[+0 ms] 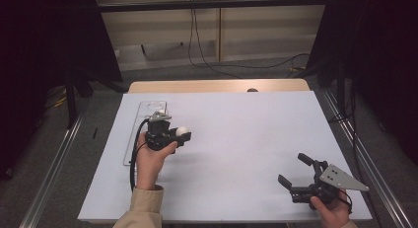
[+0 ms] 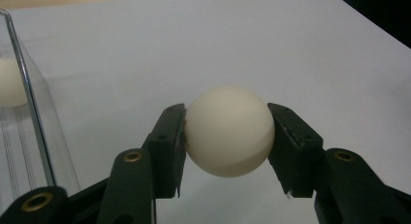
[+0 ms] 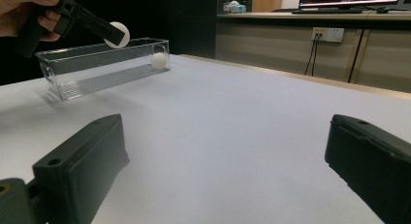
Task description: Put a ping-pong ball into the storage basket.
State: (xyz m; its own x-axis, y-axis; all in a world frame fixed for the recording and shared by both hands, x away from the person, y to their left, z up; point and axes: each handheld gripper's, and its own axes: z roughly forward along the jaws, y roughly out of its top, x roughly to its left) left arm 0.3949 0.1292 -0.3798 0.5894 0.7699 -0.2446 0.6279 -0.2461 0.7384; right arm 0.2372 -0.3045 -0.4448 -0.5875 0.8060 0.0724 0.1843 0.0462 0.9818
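Your left gripper (image 1: 183, 134) is clamped on a white ball (image 1: 182, 131), one black pad pressed against each side of it, as the left gripper view shows plainly. You hold the ball above the white table (image 1: 236, 139), just beside the long clear plastic tray (image 1: 140, 109) that lies along the table's left side. A second white ball (image 3: 158, 60) sits inside that tray, near its far end. Your right gripper (image 1: 298, 170) rests low over the near right part of the table, well apart from the tray, jaws spread wide with nothing between them
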